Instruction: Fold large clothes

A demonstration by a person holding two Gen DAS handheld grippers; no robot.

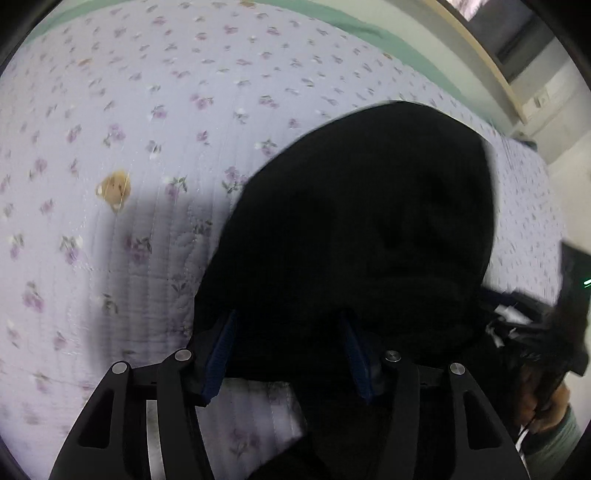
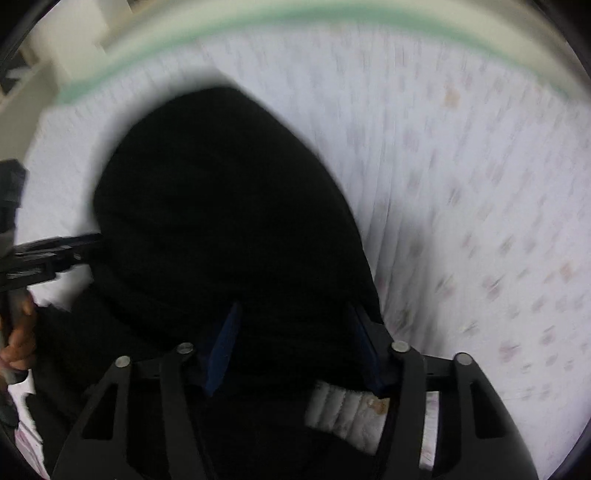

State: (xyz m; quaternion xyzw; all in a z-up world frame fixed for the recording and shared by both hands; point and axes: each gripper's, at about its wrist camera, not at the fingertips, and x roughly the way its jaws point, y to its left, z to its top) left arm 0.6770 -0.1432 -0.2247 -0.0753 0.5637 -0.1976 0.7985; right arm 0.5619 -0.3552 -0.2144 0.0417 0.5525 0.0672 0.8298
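A black garment lies bunched on the floral quilt. My left gripper has its blue-padded fingers apart, with black cloth lying between and over them. The garment shows in the right wrist view too. My right gripper also has its fingers apart with cloth draped between them. The right gripper and the hand holding it show at the left view's right edge. The left gripper shows at the right view's left edge.
The lilac quilt with small purple flowers covers a bed with a green-edged mattress. A tan teddy-bear patch sits on the quilt left of the garment. A wall and wooden frame stand beyond the bed.
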